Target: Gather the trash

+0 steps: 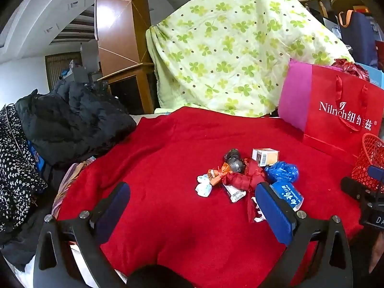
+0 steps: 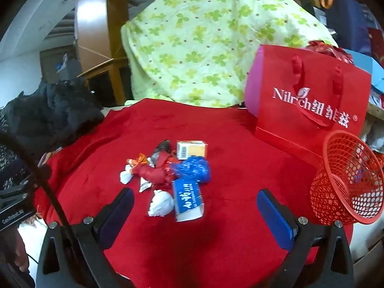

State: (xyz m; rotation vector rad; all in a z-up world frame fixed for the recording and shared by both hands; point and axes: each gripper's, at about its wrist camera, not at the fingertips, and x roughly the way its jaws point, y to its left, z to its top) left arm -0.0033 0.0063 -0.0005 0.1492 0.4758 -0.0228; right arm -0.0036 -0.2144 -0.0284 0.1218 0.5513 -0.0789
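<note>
Red plush cloth [image 1: 168, 148] covers the surface ahead of me in the left wrist view, with a green clover-print quilt [image 1: 228, 48] draped behind it and a black padded jacket [image 1: 72, 120] heaped at the left. My left gripper [image 1: 192, 206] is spread wide and holds nothing. A small pile of trash [image 1: 244, 175] lies just ahead and to the right of it: crumpled red foil, a blue plastic wad, a small cardboard box [image 1: 265, 156] and a blue-and-white tissue packet [image 1: 288, 194] that sits right beside my right finger. A red paper gift bag [image 1: 336, 120] stands at the far right, a red mesh basket [image 1: 369, 160] in front of it.

Seen from the right wrist, my right gripper [image 2: 195, 207] is also wide open and empty. The tissue packet [image 2: 188, 199] and a crumpled white paper ball [image 2: 160, 202] lie between its fingers, slightly ahead, apart from both pads. The basket [image 2: 348, 180] tilts on its side just right of my right finger, near the gift bag [image 2: 309, 100].
</note>
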